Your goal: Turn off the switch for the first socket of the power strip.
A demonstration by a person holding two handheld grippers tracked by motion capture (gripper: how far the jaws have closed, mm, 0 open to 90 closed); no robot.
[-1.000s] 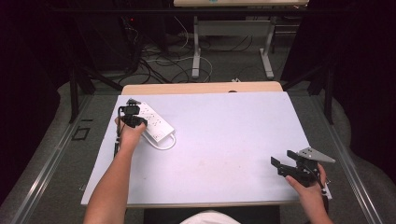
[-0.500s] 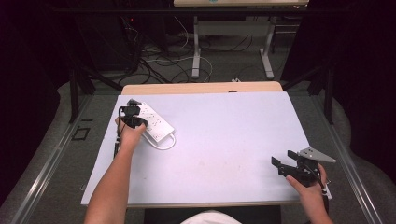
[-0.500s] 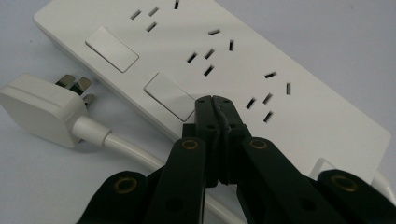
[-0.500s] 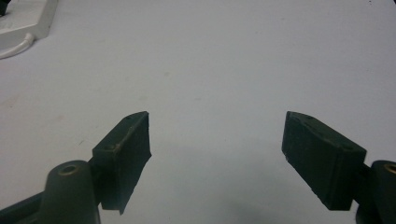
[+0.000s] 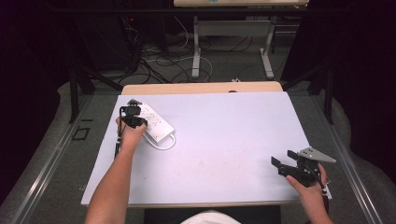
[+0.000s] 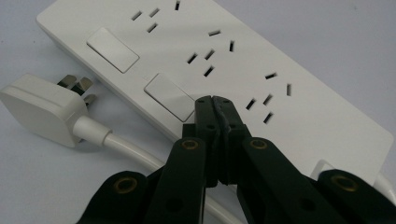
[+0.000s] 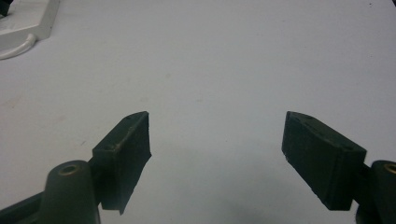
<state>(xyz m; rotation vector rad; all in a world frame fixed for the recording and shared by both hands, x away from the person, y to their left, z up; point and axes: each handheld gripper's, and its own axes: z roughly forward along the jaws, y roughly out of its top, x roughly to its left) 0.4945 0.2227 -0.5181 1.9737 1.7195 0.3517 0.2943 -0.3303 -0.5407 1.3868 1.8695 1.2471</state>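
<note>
Near the table's (image 5: 224, 140) far left corner lies a white power strip (image 5: 154, 122), slanted, its cord (image 5: 164, 144) looping off the near end. On top of it sits the left gripper (image 5: 132, 115), its jaws pressed fully together with nothing between them; in the left gripper view their tips (image 6: 214, 103) meet at the strip's face (image 6: 243, 60), just beside a rocker switch (image 6: 169, 90). A white plug (image 6: 39, 109) lies on the table alongside the strip. At the near right edge, well apart, the right gripper (image 5: 286, 160) hovers with jaws spread wide and empty.
</note>
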